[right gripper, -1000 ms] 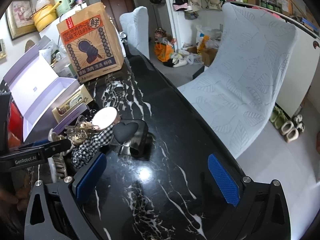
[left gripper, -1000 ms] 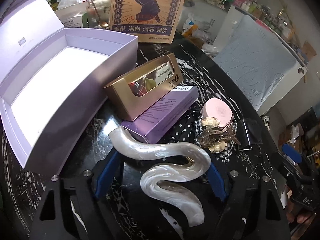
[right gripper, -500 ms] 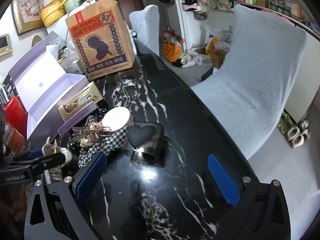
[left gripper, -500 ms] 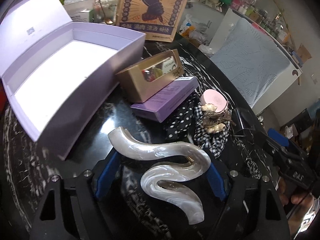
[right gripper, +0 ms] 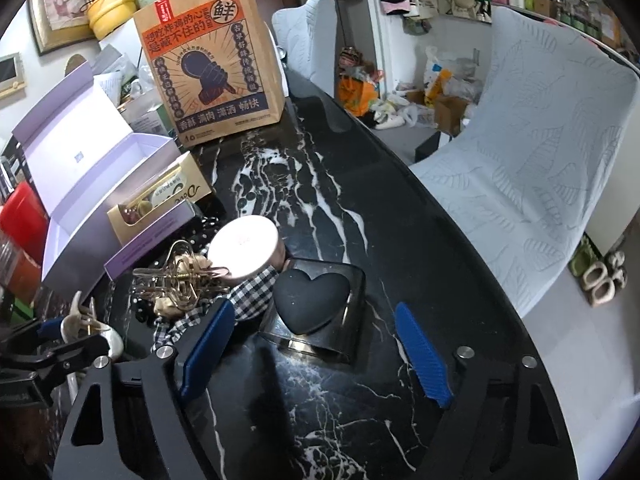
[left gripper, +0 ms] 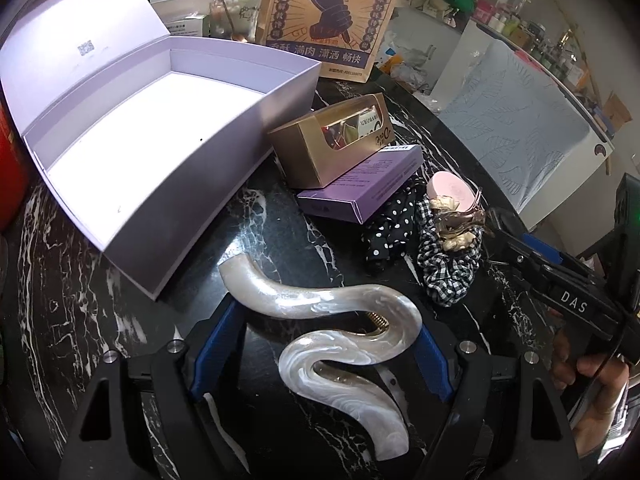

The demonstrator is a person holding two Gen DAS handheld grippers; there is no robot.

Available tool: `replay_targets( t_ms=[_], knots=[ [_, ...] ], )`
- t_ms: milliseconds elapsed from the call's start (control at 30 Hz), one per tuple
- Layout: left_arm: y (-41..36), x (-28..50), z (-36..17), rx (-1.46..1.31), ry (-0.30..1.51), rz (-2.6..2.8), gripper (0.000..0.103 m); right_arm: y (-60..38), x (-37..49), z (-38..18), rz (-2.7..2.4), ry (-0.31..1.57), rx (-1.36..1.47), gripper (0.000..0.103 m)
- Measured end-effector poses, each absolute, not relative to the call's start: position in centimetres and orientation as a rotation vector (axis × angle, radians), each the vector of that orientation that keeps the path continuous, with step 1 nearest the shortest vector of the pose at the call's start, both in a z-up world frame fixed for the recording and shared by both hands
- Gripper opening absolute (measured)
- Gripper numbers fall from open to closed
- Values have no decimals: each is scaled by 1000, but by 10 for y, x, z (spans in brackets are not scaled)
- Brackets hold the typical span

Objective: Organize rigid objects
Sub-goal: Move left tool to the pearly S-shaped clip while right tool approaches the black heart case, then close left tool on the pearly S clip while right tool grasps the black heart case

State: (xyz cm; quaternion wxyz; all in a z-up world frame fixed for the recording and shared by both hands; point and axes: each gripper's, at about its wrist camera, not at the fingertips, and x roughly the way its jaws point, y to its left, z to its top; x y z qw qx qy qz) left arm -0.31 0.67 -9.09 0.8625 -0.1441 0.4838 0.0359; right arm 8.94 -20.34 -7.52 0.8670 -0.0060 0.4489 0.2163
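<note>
Marble table (right gripper: 320,184) runs long and dark, its right edge curving along a covered chair (right gripper: 560,152); the surface near that edge lies bare. Open lilac box (left gripper: 160,120) sits at the left, with a gold carton (left gripper: 320,148), a purple carton (left gripper: 360,188) and a pile of hair ties (left gripper: 448,264) just beside it. Left gripper (left gripper: 320,356) clamps its blue pads on a pearly S-shaped hair clip (left gripper: 320,304). Right gripper (right gripper: 316,352) has just been narrowing; its jaws stand apart around a black heart-shaped case (right gripper: 312,300), pads not pressing.
</note>
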Motion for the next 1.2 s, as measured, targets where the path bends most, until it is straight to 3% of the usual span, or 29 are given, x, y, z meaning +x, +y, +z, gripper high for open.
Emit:
replay_targets(
  t_ms=[200, 867, 1200],
  knots=[
    [4, -2, -96, -287, 1015, 71, 80, -202, 89, -79, 445, 943, -17, 53],
    [11, -25, -82, -295, 972, 73, 79, -202, 52, -62, 480, 923, -45, 49],
    [11, -52, -60, -311, 898, 67, 79, -200, 25, -52, 494, 870, -47, 41]
  ],
)
